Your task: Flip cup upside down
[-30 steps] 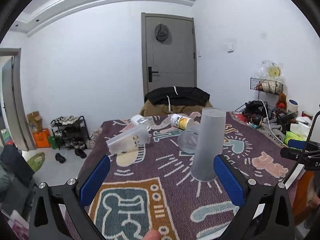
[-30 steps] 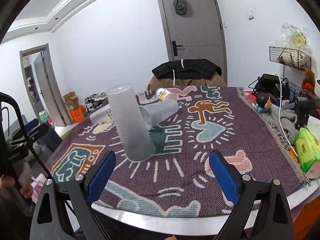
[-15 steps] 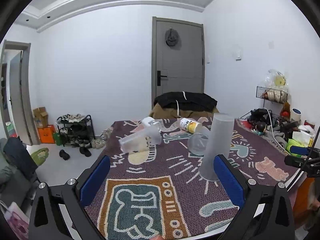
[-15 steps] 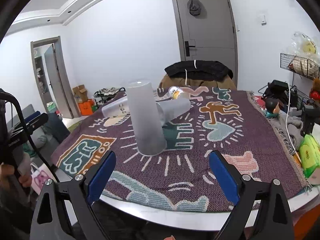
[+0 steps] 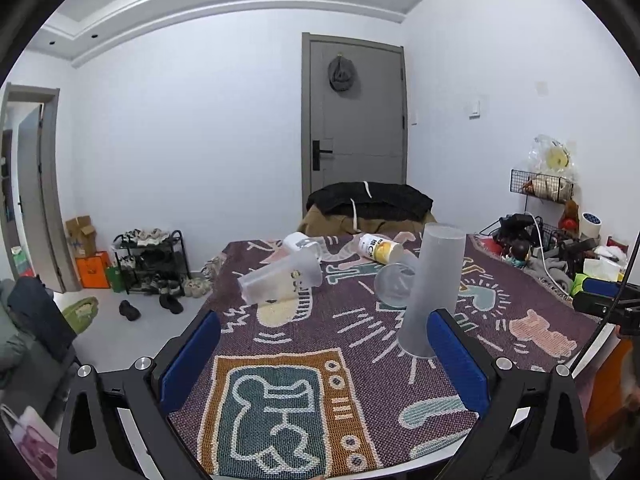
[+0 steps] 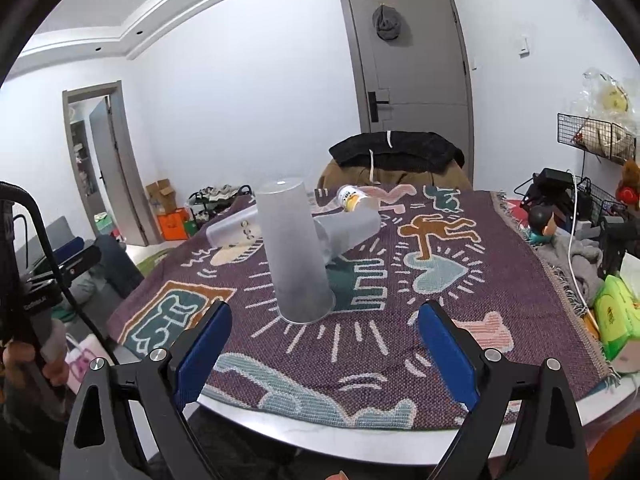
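Cup (image 6: 296, 256): frosted, mouth down on table (image 6: 360, 436) — ahead of both tools, untouched
Left hand-held gripper (image 5: 324, 360): spread, empty
Right hand-held gripper (image 6: 324, 352): spread, empty

- Patterned rug (image 5: 280, 400) (image 6: 460, 292) covers table top, cartoon figures woven in.
- Clear cup (image 5: 280, 280) (image 6: 232, 230) lying on its side, far left part of rug.
- Another clear cup (image 5: 394, 290) (image 6: 352, 228) on its side, mid rug.
- White bottle w/ yellow label (image 5: 378, 248) (image 6: 352, 198) lying near far edge.
- Grey door (image 5: 356, 116) (image 6: 412, 56) in back wall, w/ hat (image 5: 341, 74) (image 6: 386, 22) hung on it.
- Shoe rack (image 5: 150, 260) by left wall.
- Wire shelf (image 5: 542, 190) (image 6: 596, 136) on right wall.
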`<state>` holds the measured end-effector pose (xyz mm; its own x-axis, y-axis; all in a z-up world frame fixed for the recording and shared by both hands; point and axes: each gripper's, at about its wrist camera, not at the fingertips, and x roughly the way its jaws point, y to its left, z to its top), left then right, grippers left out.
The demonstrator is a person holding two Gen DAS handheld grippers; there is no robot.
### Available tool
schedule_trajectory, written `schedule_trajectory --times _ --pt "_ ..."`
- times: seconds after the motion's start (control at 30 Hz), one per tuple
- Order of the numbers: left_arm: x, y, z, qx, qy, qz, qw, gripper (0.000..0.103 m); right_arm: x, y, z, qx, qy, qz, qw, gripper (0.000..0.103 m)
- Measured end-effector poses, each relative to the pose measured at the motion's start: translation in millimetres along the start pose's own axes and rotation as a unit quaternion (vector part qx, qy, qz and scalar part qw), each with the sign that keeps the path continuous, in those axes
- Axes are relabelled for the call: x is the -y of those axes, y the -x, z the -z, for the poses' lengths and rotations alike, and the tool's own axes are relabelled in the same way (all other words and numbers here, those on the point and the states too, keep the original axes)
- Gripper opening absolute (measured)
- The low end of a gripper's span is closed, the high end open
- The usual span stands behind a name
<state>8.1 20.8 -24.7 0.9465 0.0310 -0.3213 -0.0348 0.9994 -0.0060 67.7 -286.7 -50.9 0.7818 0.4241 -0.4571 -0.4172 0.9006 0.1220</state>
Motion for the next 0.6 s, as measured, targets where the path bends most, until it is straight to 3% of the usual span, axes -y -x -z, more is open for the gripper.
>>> schedule_trajectory --times 0.6 --pt "-12.9 3.9 -0.7 -0.002 0.014 0.000 0.9999 0.103 -0.8 2.7 0.3 0.001 0.004 0.011 1.000 0.095"
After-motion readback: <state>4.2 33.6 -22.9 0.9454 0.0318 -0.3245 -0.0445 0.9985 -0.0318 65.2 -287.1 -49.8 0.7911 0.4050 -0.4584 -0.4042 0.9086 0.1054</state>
